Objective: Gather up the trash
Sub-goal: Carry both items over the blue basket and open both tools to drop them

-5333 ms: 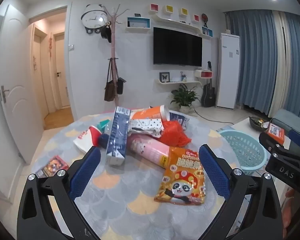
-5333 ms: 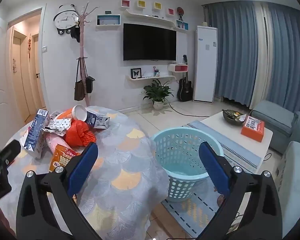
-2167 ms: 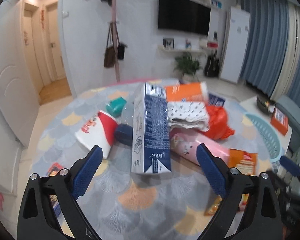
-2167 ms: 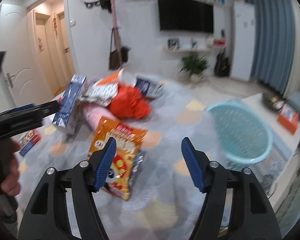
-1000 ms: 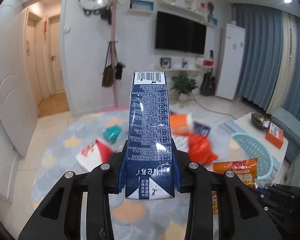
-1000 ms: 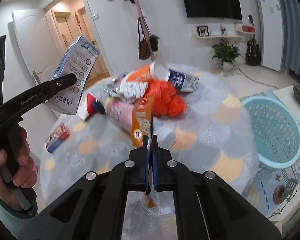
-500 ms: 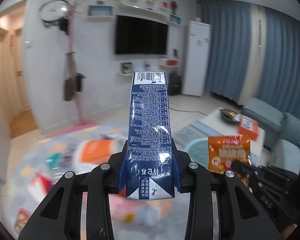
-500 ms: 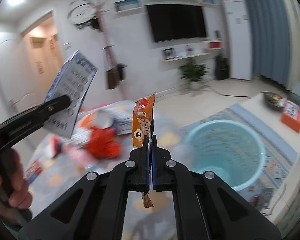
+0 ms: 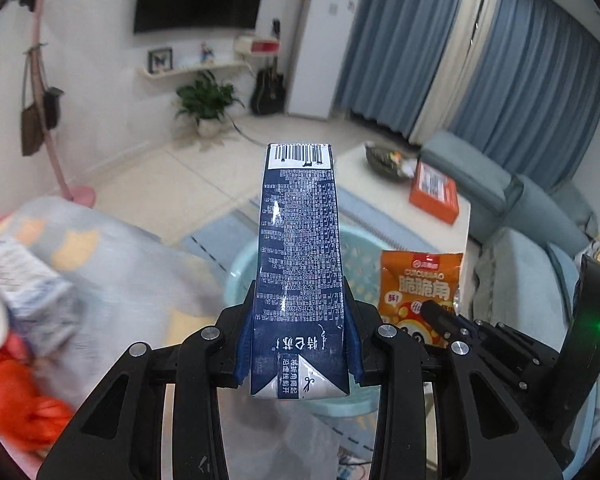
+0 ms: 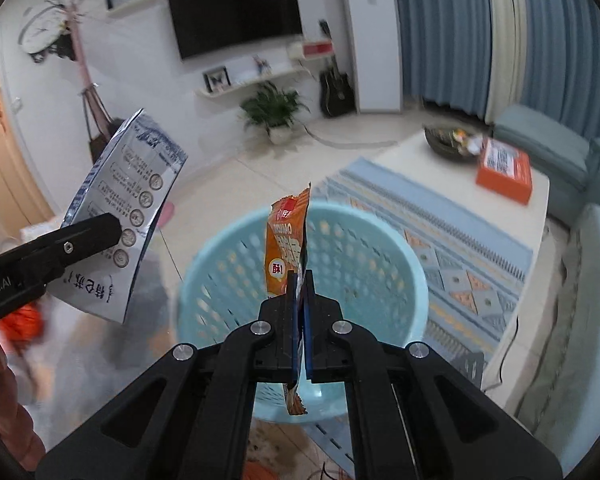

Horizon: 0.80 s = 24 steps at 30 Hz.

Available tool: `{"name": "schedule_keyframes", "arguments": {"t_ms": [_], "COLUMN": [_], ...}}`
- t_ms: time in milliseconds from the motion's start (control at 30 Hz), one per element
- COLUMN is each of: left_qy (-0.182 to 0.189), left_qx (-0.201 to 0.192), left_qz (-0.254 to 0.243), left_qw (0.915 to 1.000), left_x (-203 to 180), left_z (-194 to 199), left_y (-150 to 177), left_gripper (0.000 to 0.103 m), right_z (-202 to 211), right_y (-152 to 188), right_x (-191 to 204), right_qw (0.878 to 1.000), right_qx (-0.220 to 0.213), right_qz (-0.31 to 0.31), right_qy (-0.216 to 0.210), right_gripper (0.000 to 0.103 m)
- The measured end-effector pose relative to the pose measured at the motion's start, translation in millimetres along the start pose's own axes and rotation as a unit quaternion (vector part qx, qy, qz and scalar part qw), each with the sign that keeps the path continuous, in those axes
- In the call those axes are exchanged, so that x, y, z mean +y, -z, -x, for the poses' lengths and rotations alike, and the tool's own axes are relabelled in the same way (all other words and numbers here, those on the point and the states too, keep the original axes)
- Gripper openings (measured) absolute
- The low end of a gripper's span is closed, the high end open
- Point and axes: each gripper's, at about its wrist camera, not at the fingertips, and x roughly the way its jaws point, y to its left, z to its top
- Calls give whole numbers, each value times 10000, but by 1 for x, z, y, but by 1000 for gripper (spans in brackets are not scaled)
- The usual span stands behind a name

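My left gripper (image 9: 298, 332) is shut on a dark blue milk carton (image 9: 298, 248), held upright between the blue pads. In the right wrist view the same carton (image 10: 128, 216) hangs at the left, over the table edge. My right gripper (image 10: 300, 300) is shut on an orange snack bag (image 10: 286, 240), seen edge-on, above the light blue basket (image 10: 380, 248). In the left wrist view the snack bag (image 9: 420, 284) hangs to the right of the carton, with the basket (image 9: 364, 264) behind and below both.
The round table (image 9: 132, 280) with a grey patterned cloth lies at the left, with an orange plastic bag (image 9: 16, 408) and a blurred carton (image 9: 24, 284) on it. A low white table (image 10: 460, 164) holds an orange box (image 10: 504, 172). A grey-blue sofa (image 9: 520, 208) stands at the right.
Both grippers swung right from the table toward the basket and tilted downward. The carton and snack bag stayed gripped; the basket now sits directly beneath the snack bag.
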Motion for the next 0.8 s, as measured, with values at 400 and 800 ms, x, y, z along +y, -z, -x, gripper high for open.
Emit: {"name": "schedule_keyframes", "arguments": {"t_ms": [400, 800], "left_qy": [61, 148], "left_qx": [474, -209], "left_qz": [-13, 52], "left_qw": [9989, 9997], "left_x": [-9, -7], "left_z": [-27, 42], "left_y": [11, 21], "left_gripper": [57, 66], "right_z": [-21, 22], "right_y": [13, 8], "right_x": [-29, -15], "right_qw": [9981, 9991], "right_qx": [472, 54], "right_qz": [-354, -217], "right_qy": [-148, -371], "right_gripper": [30, 51]}}
